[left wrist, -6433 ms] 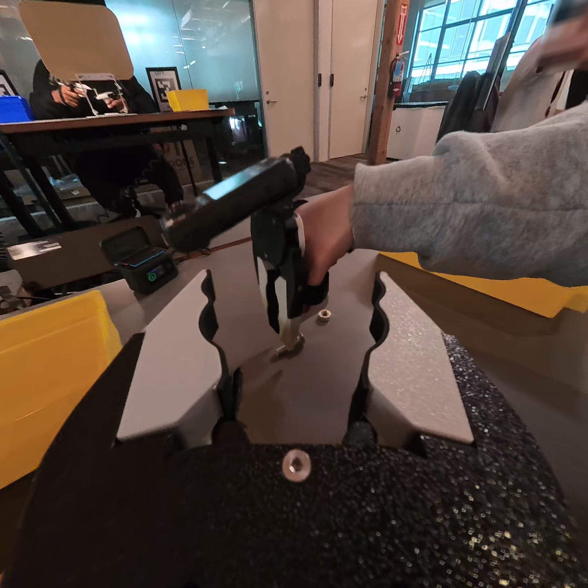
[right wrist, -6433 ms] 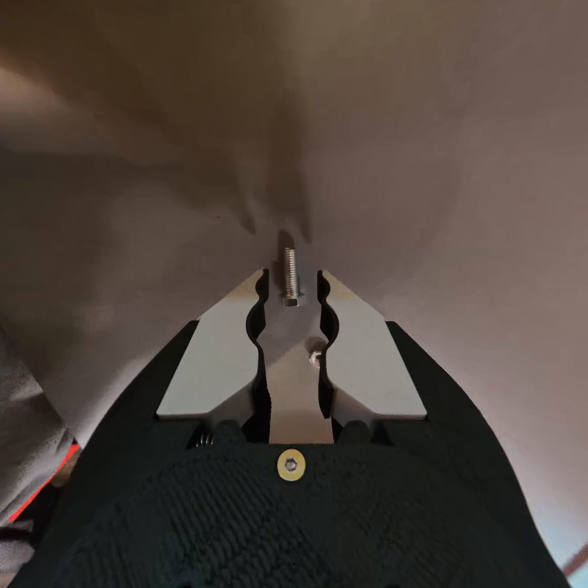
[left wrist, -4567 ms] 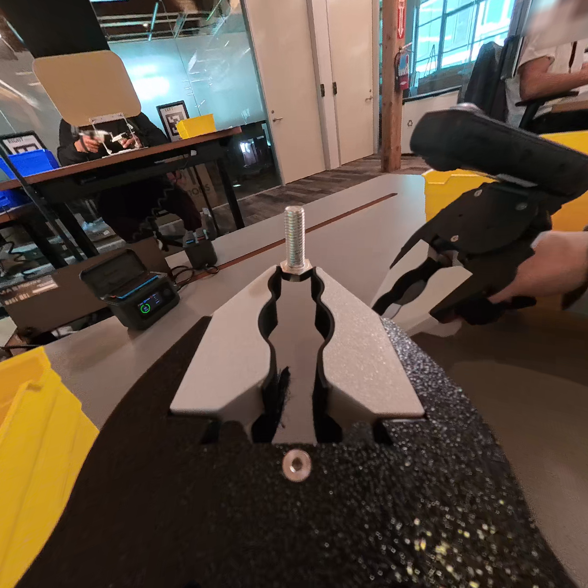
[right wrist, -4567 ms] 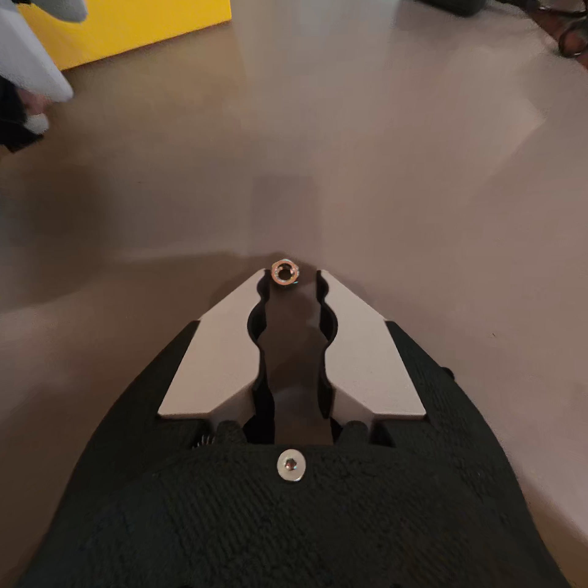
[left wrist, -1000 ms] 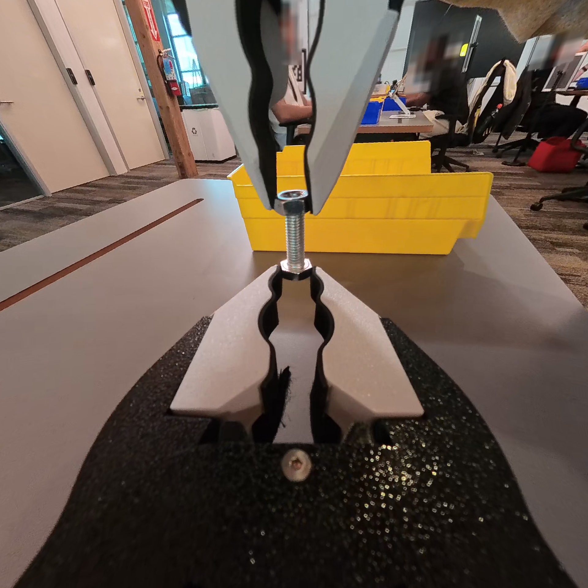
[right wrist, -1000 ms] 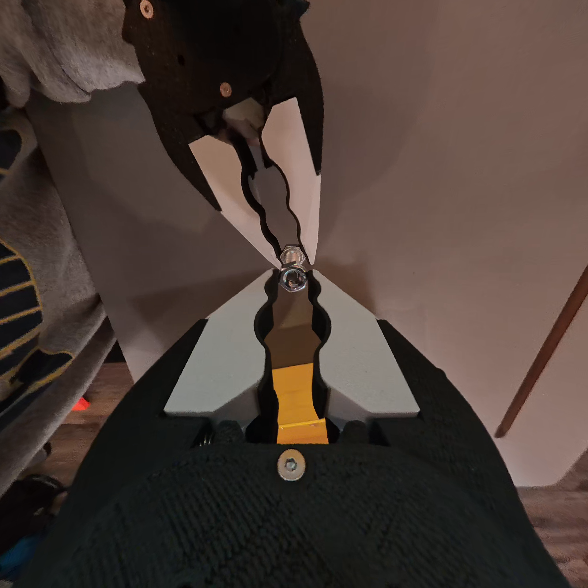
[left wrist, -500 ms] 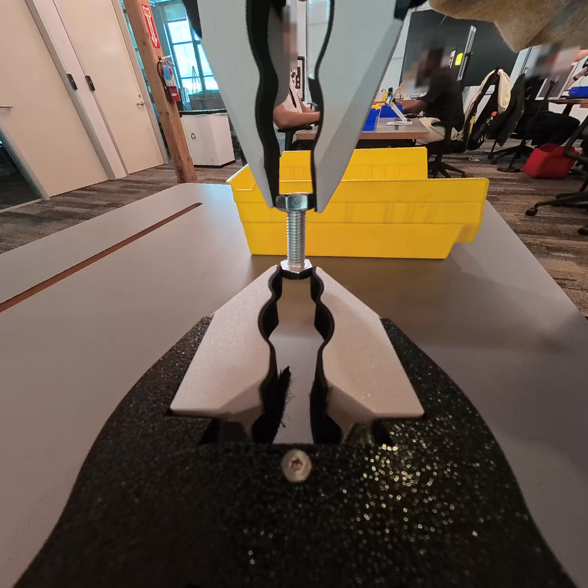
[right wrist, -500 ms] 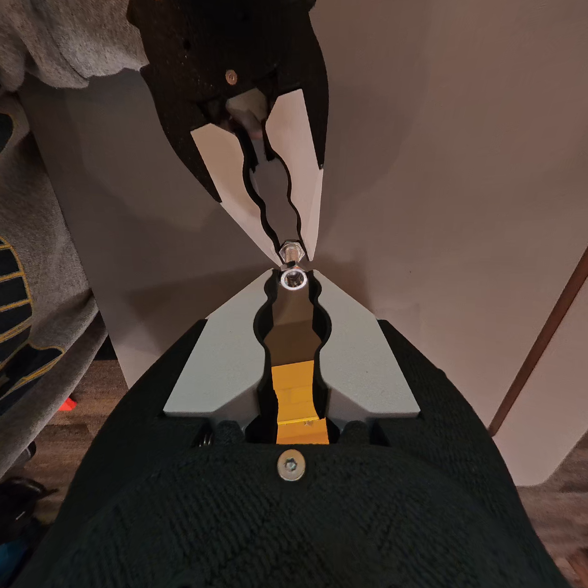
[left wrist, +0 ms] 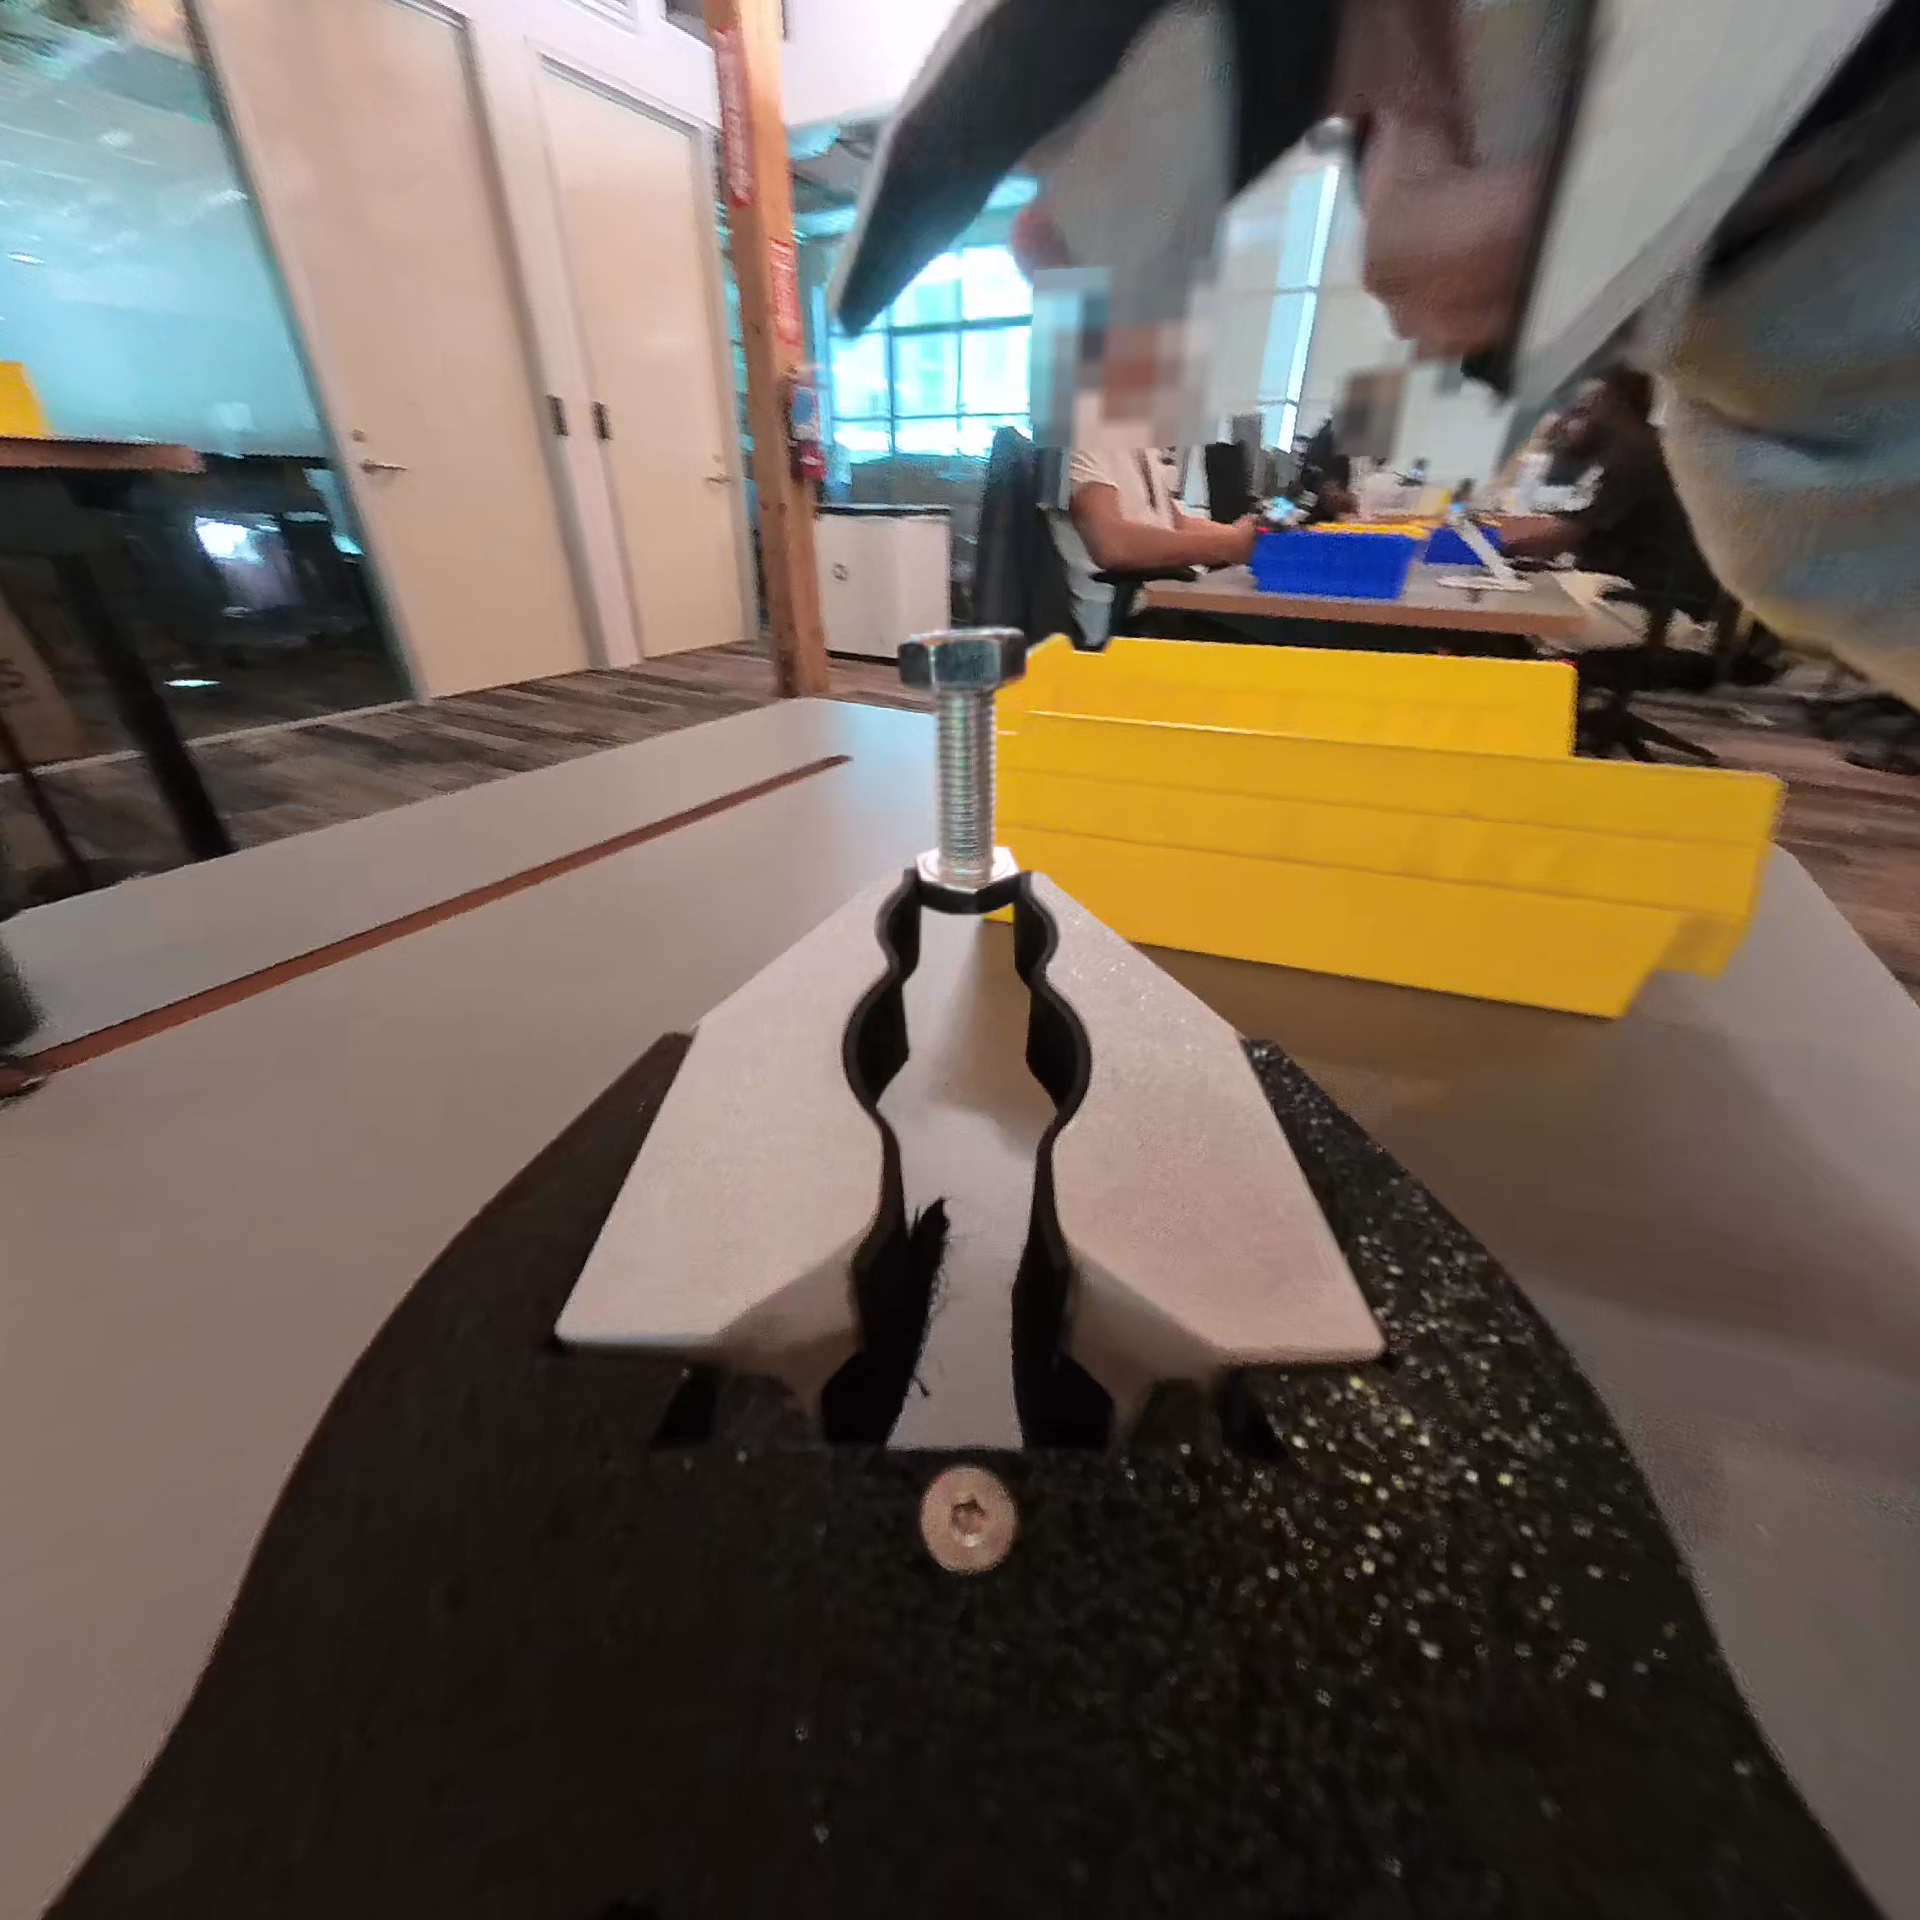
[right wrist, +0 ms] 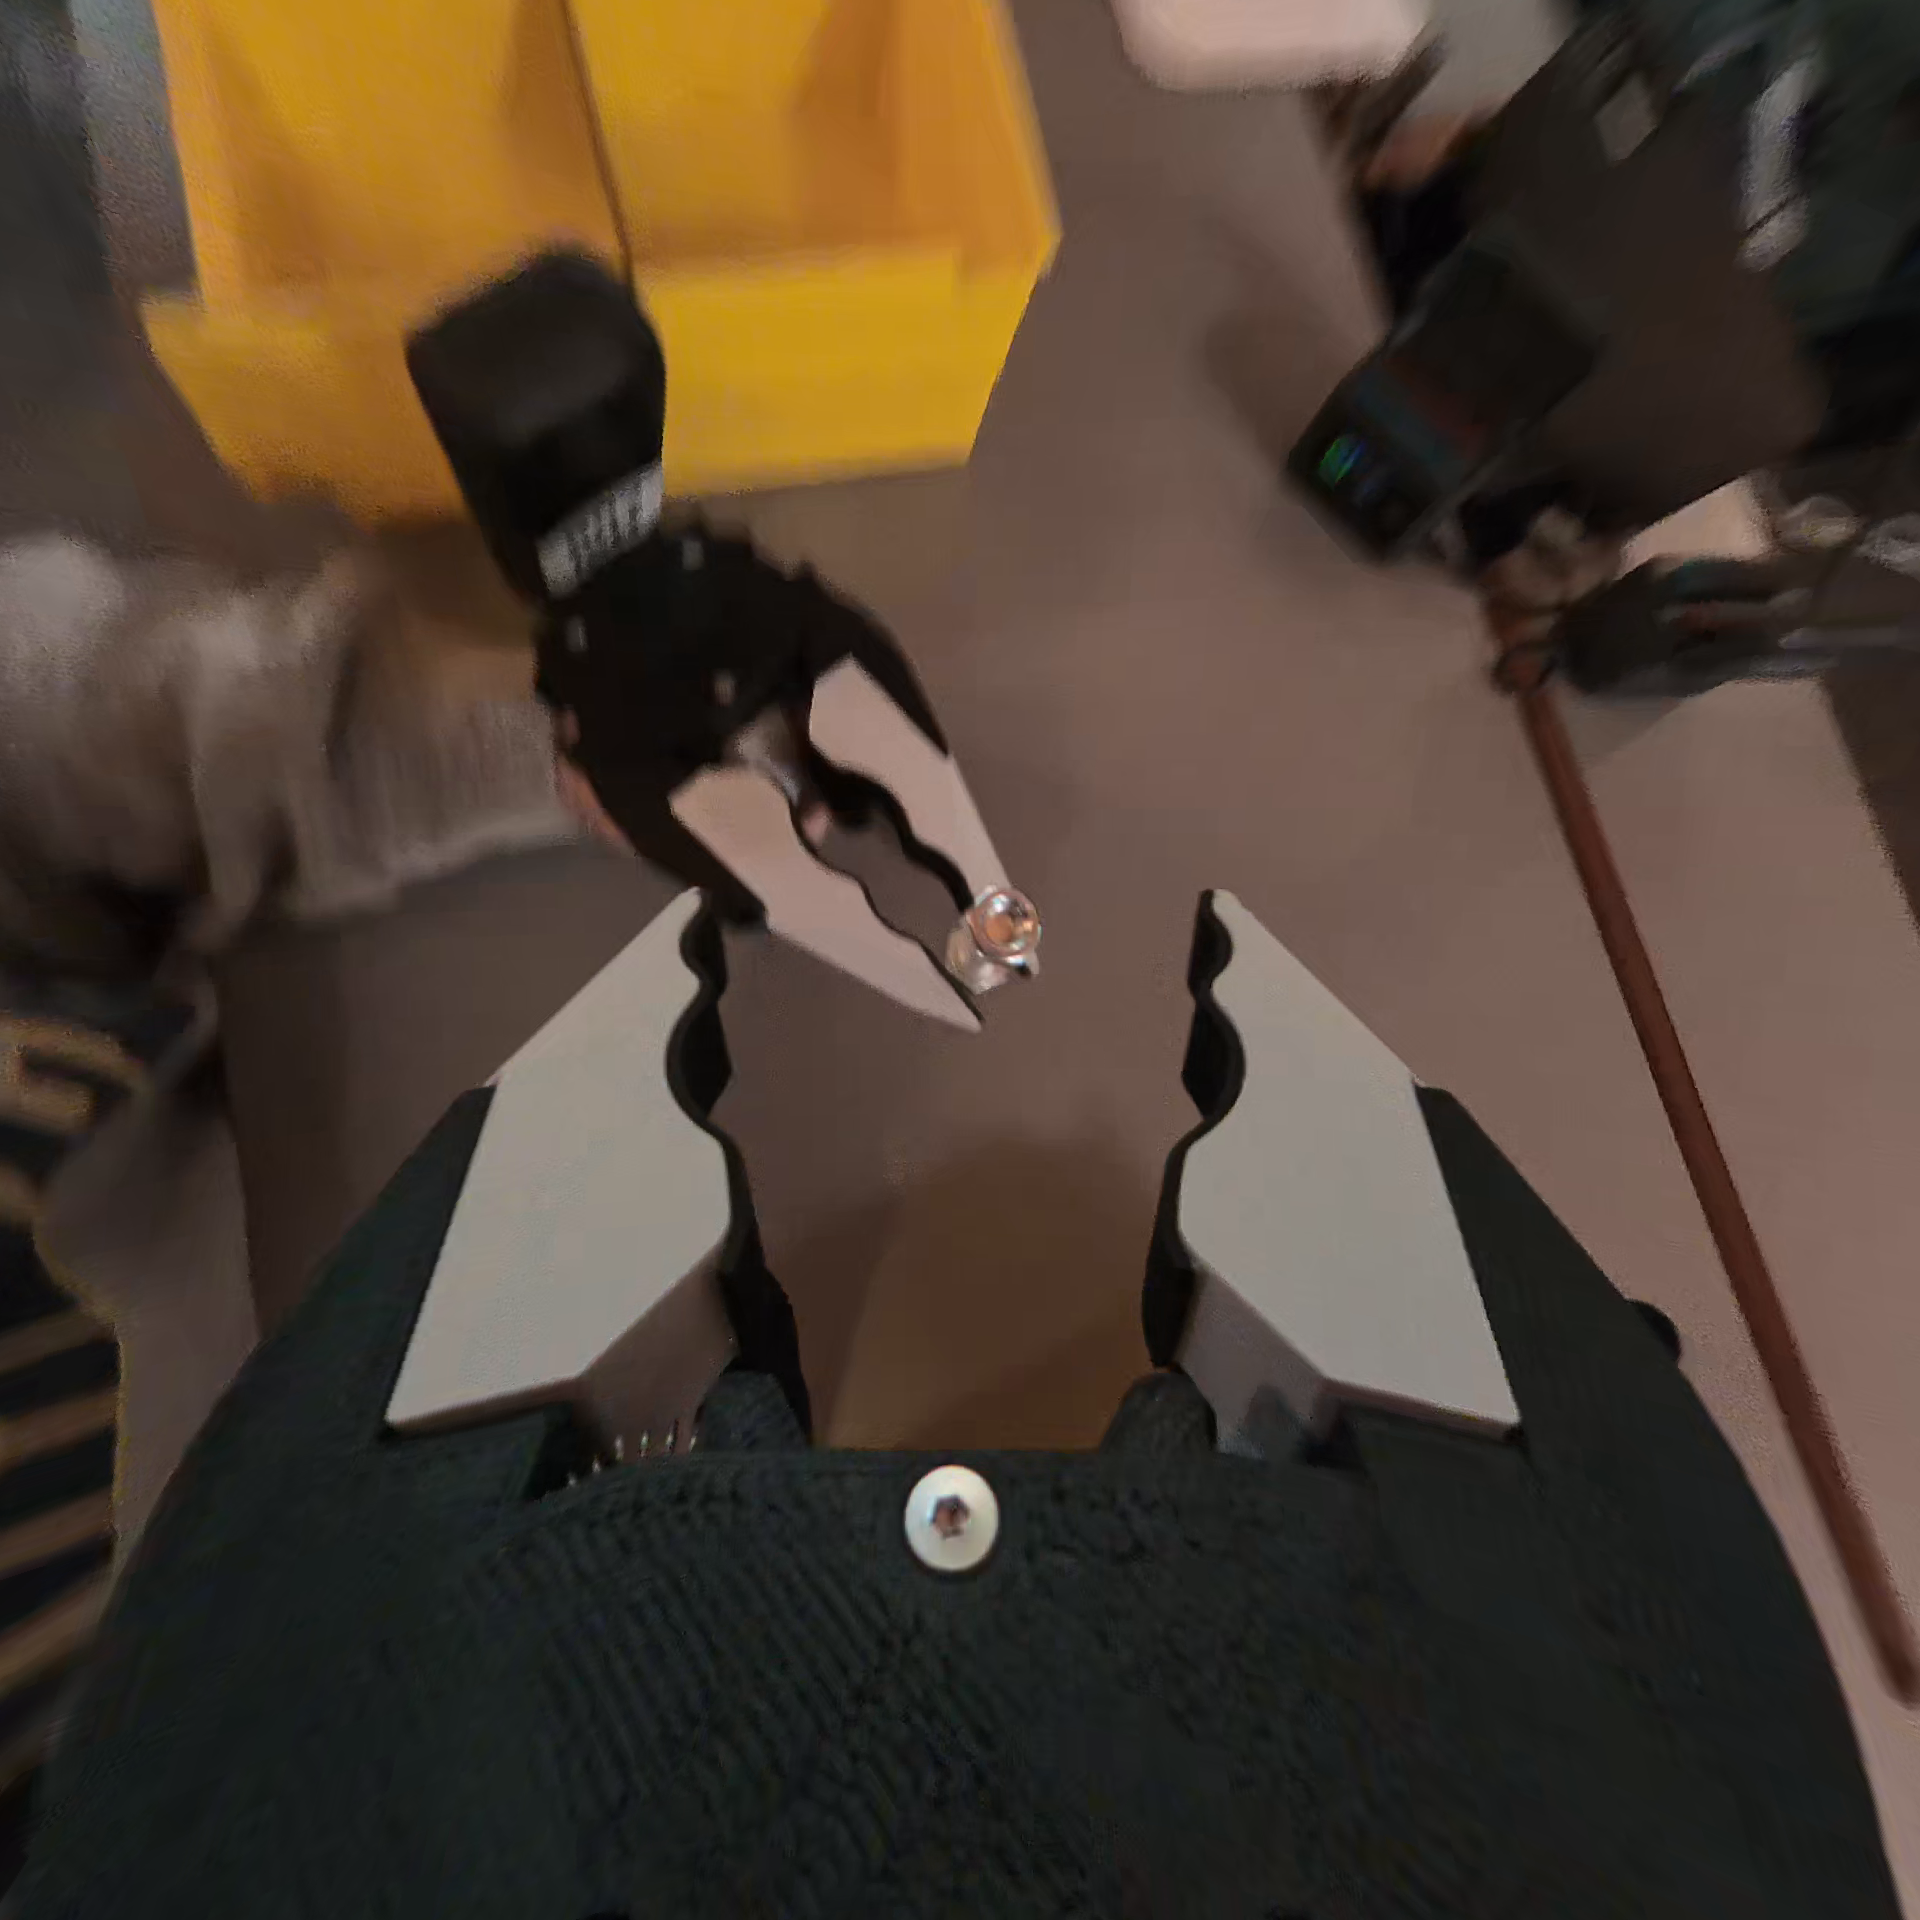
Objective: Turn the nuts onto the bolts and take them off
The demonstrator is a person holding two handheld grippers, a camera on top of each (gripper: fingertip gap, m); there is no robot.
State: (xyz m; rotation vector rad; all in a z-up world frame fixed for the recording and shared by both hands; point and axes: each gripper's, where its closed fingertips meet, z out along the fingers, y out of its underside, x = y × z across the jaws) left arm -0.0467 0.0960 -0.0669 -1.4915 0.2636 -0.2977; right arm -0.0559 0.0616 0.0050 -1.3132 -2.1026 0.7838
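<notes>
In the left wrist view my left gripper is shut on a silver hex nut at its fingertips. A silver bolt stands upright in the nut, head up, above the grey table. My right gripper is open and empty, up and back from the bolt. One of its fingers shows blurred at the top of the left wrist view. The right wrist view looks down on the left gripper and the bolt head.
A yellow bin stands on the table just beyond the bolt; another yellow bin shows behind the left gripper. A black device with a lit display sits at the right. A brown strip runs along the table. People sit at desks behind.
My right gripper has let go of the bolt head, opened wide and pulled up and away. The bolt stays standing in the nut held by my left gripper.
</notes>
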